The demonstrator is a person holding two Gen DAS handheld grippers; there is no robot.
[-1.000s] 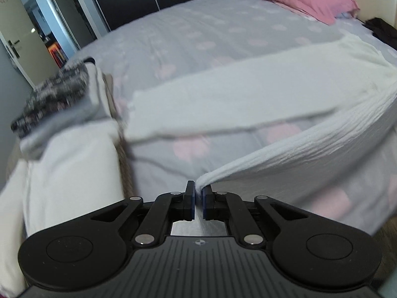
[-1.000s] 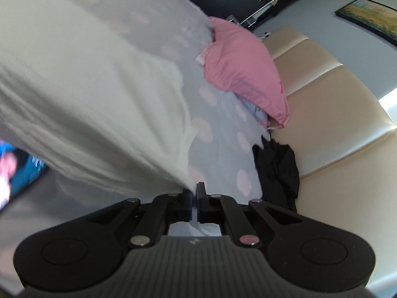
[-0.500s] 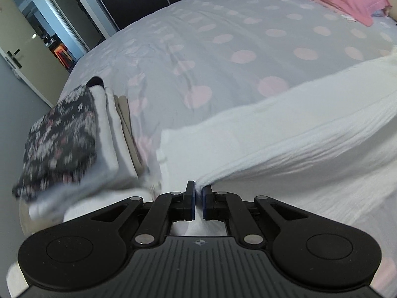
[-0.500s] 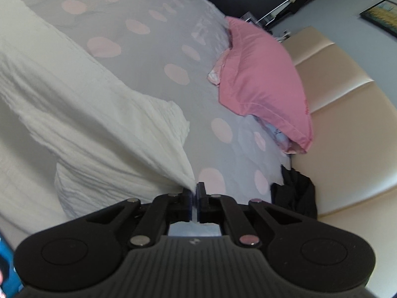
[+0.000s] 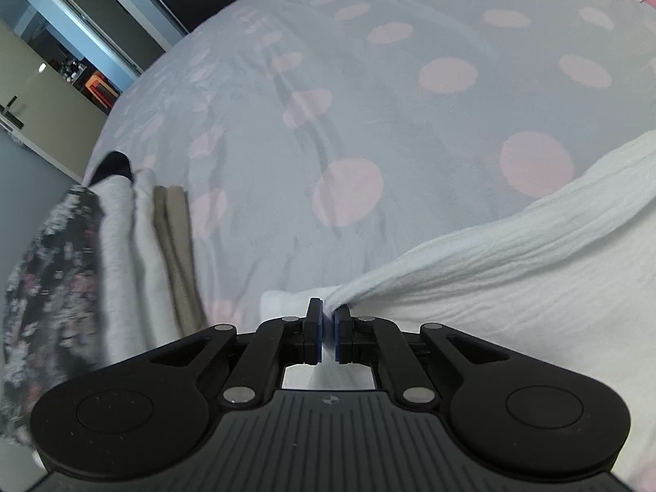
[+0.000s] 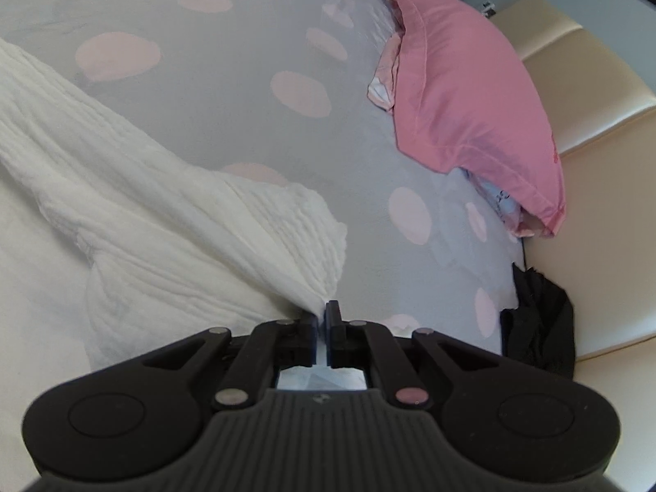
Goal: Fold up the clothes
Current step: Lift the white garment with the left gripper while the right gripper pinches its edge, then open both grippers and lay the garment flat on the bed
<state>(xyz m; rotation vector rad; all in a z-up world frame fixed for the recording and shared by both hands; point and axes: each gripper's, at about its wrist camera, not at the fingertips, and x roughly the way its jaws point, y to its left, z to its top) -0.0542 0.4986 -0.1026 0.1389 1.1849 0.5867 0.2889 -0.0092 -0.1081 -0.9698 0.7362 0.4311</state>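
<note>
left claw [image 5: 326, 320] clamping a corner of the white garment [image 5: 512, 270] | right claw [image 6: 322, 320] pinching another corner [image 6: 184, 221] | garment lying on the bed [image 5: 369, 82] | folded stack [image 5: 123, 254] sitting left of garment | pillow [image 6: 471, 82] lying right of garment

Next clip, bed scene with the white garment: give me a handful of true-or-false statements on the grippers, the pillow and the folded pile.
1. The left gripper is shut on the white garment. True.
2. The right gripper is open and holds nothing. False: it is shut on the white garment's edge.
3. The pink pillow lies against the cream headboard. True.
4. The folded pile sits on the floor. False: it rests on the spotted bedspread, left of the left gripper.
5. The black cloth covers the pillow. False: it lies apart, by the headboard.
</note>
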